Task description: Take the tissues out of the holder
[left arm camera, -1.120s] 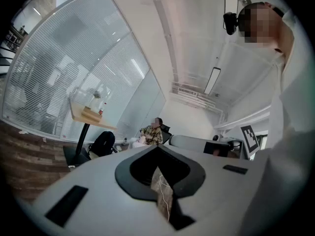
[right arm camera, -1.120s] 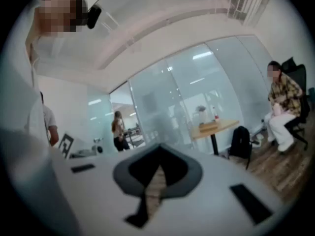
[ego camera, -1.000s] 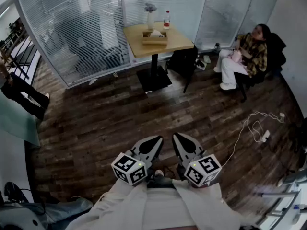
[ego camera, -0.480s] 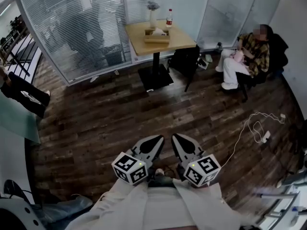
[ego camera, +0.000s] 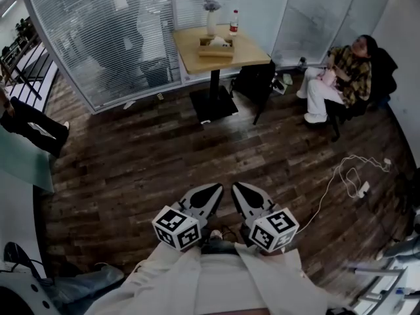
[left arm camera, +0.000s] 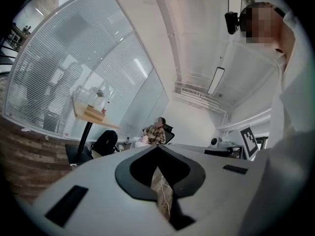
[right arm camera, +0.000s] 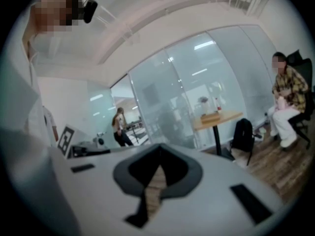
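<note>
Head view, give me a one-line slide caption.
Left claw and right claw shut and empty near the waist; tissue holder sits on the far table.

Head view high above left gripper [ego camera: 211, 192] and right gripper [ego camera: 240, 190], looking steeply down at the floor [ego camera: 131, 156], gripper views low, close behind their own jaws, facing out across the room, all three sharing the distant table [ego camera: 248, 55] (seated person [ego camera: 338, 77] too).

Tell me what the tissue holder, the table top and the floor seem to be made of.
The tissue holder is probably wood or bamboo with a matte finish: a tan box, too far off to show grain. The table top looks like light wood or wood-look laminate, smooth and evenly pale yellow. The floor is dark wood planks or plank-look laminate, with visible board seams and a faint sheen.
</note>
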Demonstrator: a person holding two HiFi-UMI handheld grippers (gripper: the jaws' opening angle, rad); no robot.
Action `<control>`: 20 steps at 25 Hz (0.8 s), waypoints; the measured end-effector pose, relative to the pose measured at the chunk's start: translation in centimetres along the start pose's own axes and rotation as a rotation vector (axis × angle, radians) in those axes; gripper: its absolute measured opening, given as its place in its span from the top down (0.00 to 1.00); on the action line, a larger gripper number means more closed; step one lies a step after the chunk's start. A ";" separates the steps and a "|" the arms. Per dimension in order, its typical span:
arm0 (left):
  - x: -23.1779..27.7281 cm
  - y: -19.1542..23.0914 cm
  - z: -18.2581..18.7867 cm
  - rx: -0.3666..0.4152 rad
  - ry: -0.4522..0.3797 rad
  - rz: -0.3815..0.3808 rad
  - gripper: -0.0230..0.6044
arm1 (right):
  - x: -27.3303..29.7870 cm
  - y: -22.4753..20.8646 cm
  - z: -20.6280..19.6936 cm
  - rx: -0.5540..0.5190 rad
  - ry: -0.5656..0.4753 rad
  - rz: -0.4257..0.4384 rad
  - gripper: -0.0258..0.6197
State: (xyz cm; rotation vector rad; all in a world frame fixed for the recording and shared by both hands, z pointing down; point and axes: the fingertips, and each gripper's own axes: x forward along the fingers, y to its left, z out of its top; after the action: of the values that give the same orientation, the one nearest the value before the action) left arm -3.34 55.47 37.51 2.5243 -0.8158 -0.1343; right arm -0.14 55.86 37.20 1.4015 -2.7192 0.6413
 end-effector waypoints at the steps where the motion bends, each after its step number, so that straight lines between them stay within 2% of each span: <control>1: 0.2 0.1 0.0 -0.003 -0.003 0.005 0.95 | 0.1 -0.3 0.0 -0.005 0.003 -0.002 0.94; 5: 1.1 0.4 0.1 -0.007 -0.012 0.014 0.95 | 0.1 -1.7 0.6 -0.021 -0.001 -0.008 0.94; 10: 2.6 0.6 -0.3 -0.019 -0.021 0.029 0.95 | 0.3 -3.1 1.2 -0.090 0.017 -0.005 0.94; 20: 5.5 1.7 -1.3 -0.053 0.010 0.010 0.95 | 1.4 -4.9 1.0 -0.101 0.018 -0.014 0.94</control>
State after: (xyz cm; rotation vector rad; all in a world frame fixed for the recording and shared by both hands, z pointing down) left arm 0.58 51.67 39.70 2.4689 -0.8106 -0.1376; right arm 3.00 51.90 38.30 1.3839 -2.6838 0.5063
